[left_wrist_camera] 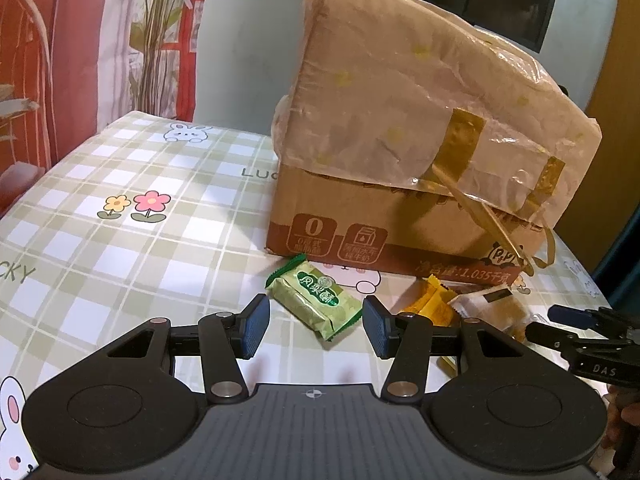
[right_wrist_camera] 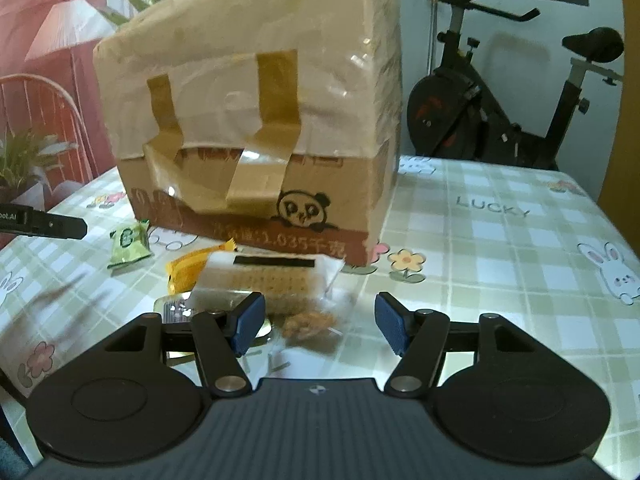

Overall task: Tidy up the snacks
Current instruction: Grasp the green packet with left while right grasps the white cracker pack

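Green snack [left_wrist_camera: 316, 300] between spread left gripper [left_wrist_camera: 316, 330]; right gripper [right_wrist_camera: 320, 324] spread, cracker pack [right_wrist_camera: 276, 284] blurred.

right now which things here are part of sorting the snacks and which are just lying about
Part of the job:
green snack packet
yellow snack packet
clear cracker pack
cardboard box
left gripper
right gripper

Just lying about:
exercise bike
checked tablecloth

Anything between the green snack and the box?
No, only bare tablecloth separates the green snack from the box, seen in the left wrist view.
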The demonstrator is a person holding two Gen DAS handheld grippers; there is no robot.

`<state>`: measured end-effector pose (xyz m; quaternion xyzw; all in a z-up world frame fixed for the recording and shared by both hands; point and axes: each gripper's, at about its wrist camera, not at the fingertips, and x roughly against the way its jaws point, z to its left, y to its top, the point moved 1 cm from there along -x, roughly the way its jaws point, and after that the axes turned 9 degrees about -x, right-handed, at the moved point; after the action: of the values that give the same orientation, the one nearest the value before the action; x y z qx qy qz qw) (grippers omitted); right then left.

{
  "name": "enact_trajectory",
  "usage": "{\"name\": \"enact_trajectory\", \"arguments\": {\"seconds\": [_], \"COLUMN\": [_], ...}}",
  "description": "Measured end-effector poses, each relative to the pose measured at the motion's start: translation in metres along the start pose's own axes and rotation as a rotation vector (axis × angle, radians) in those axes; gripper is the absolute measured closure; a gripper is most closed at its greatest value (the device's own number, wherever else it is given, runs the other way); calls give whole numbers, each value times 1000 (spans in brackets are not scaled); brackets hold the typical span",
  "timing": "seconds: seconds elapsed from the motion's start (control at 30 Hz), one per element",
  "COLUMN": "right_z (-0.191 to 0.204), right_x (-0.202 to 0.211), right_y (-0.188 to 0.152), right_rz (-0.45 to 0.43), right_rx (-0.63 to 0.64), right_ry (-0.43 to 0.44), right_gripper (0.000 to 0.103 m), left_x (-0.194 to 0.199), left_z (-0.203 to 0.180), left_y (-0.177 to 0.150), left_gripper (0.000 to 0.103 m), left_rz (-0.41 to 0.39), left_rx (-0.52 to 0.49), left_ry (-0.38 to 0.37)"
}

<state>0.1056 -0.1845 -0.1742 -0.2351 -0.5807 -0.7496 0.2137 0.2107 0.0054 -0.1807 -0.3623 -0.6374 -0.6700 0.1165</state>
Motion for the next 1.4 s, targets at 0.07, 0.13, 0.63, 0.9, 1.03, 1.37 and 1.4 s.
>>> {"name": "enact_trajectory", "arguments": {"seconds": [0.07, 0.13, 0.63, 0.9, 1.03, 1.37, 1.4], "right_z": [6, 12, 9, 22, 23, 17, 18], "right_x": [-4, -9, -16, -6, -6, -30, -29], "right_y": [1, 3, -4, -8, -1, -2, -3], "right_rz": [9, 19, 103, 196, 149, 144, 144], "right_rx": [20, 51, 15, -18, 42, 102, 101], "right_ry": [9, 16, -2, 81, 53, 75, 83], "right_gripper": [38, 39, 39, 40, 41, 77, 82], "left_x": [1, 1, 1, 3, 3, -2, -4], "left_z": [0, 1, 1, 0, 0, 3, 3], "left_y": [0, 0, -2, -3, -4, -6, -6], "left_gripper": [49, 49, 49, 49, 49, 49, 49], "left_rz": [-2, -2, 10, 7, 8, 30, 38], "left_rx": [2, 4, 12, 10, 11, 18, 17], "left_ry": [0, -1, -13, -22, -23, -24, -28]}}
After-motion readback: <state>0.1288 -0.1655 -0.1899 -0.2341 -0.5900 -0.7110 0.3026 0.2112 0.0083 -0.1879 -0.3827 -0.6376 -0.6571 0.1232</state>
